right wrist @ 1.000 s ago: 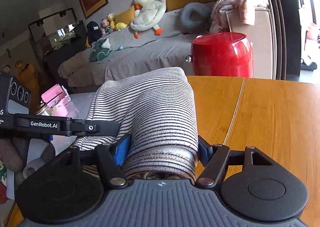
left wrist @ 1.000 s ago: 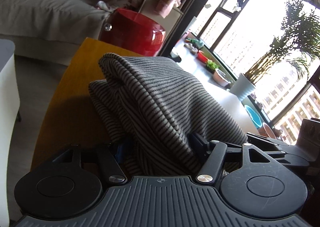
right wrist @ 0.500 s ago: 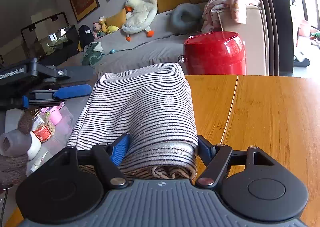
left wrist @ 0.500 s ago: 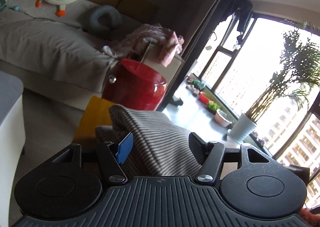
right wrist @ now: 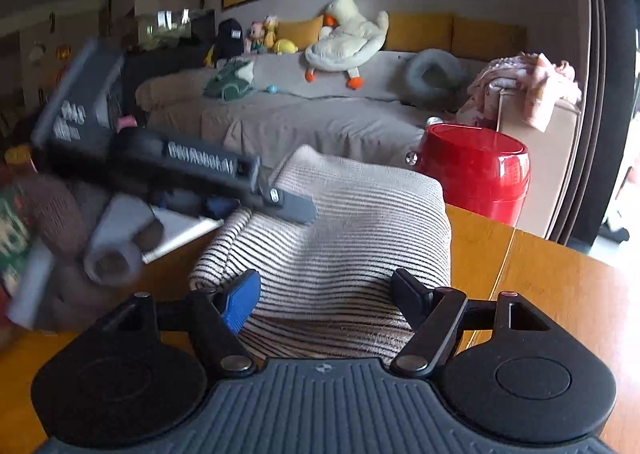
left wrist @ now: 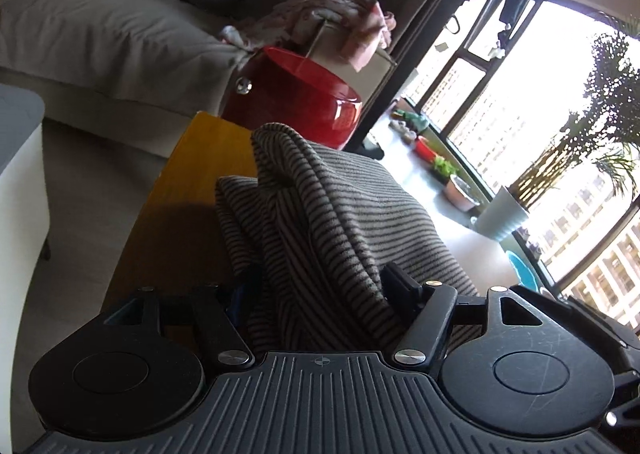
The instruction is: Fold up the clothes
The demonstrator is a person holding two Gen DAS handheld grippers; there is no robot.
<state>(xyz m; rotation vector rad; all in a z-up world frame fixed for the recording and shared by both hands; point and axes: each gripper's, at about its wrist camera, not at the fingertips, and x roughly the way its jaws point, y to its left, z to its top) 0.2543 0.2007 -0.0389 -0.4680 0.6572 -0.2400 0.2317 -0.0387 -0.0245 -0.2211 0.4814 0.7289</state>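
A grey striped knit garment [left wrist: 340, 210] lies folded in a thick bundle on the wooden table [left wrist: 188, 190]. My left gripper [left wrist: 320, 290] has its fingers closed around a bunched ridge of the cloth. In the right wrist view the same garment [right wrist: 344, 238] lies between the spread fingers of my right gripper [right wrist: 324, 294]. The blue pad [right wrist: 240, 302] stands clear of the cloth, and the garment rests on the table [right wrist: 552, 294]. The left gripper's body [right wrist: 192, 170] crosses over the garment's far left edge, blurred.
A red bin [right wrist: 476, 170] stands just past the table's far edge, also seen in the left wrist view [left wrist: 296, 106]. A grey sofa [right wrist: 304, 114] with plush toys lies behind. Clutter and a jar sit left of the table. Windows and a potted plant [left wrist: 500, 214] are to the right.
My right gripper has opened and let the garment down onto the table. My left gripper rose and tilted up half a second ago, then came back down onto the cloth and grips a ridge of it.
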